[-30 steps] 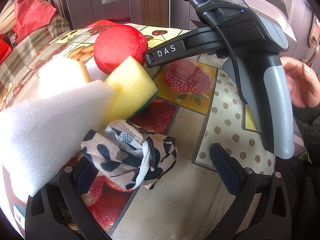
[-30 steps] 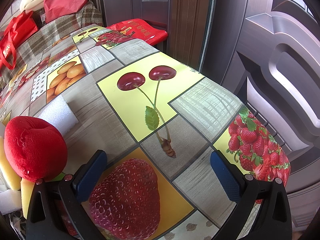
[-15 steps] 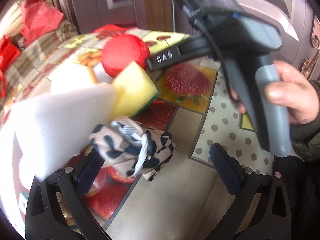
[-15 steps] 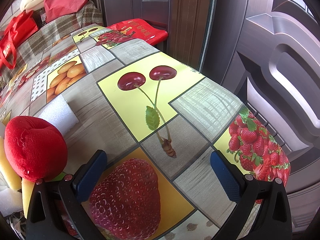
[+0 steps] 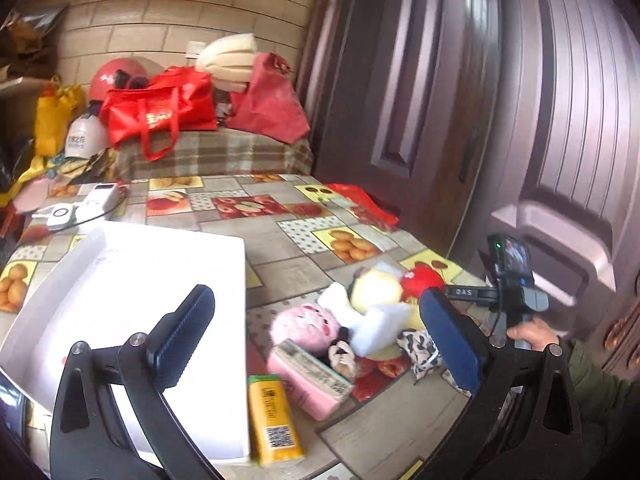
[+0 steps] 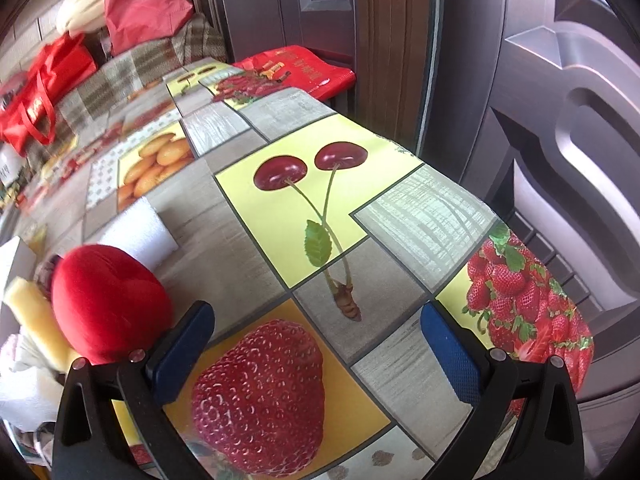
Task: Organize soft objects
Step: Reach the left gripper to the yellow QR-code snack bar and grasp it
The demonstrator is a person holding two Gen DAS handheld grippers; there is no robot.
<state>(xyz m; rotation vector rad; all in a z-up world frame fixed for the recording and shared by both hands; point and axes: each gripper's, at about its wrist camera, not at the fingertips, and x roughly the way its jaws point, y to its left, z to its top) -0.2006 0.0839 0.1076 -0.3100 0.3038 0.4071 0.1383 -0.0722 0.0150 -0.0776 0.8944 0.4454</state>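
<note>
1. left gripper (image 5: 320, 336): raised above the table, blue pads spread wide, nothing between them.
2. right gripper (image 6: 318, 354): low over the fruit-print tablecloth (image 6: 400, 216), pads spread wide, empty; straddles a printed strawberry.
3. right gripper, seen from the left wrist view (image 5: 460, 292): at the far right table edge, handle held in a hand (image 5: 528, 332), pointing toward the pile.
4. white box (image 5: 132, 320): open, shallow, on the left part of the table, partly under the left pad.
5. soft objects heaped right of the box: pink plush toy (image 5: 306, 326), white foam block (image 5: 380, 324), pale yellow sponge (image 5: 376, 290), red plush ball (image 5: 422, 278), black-and-white patterned cloth (image 5: 418, 346); all touching or overlapping.
6. pink tissue pack (image 5: 310, 380): in front of the pink plush, touching it.
7. yellow packet (image 5: 274, 420): flat, just beside the box's right wall.
8. right wrist view: red plush ball (image 6: 110, 304) just beside the left pad; contact cannot be told; second white foam piece (image 6: 138, 230) behind it, yellow sponge (image 6: 34, 312) to its left.
9. background: red bags (image 5: 160, 110) on a plaid-covered surface beyond the table.
</note>
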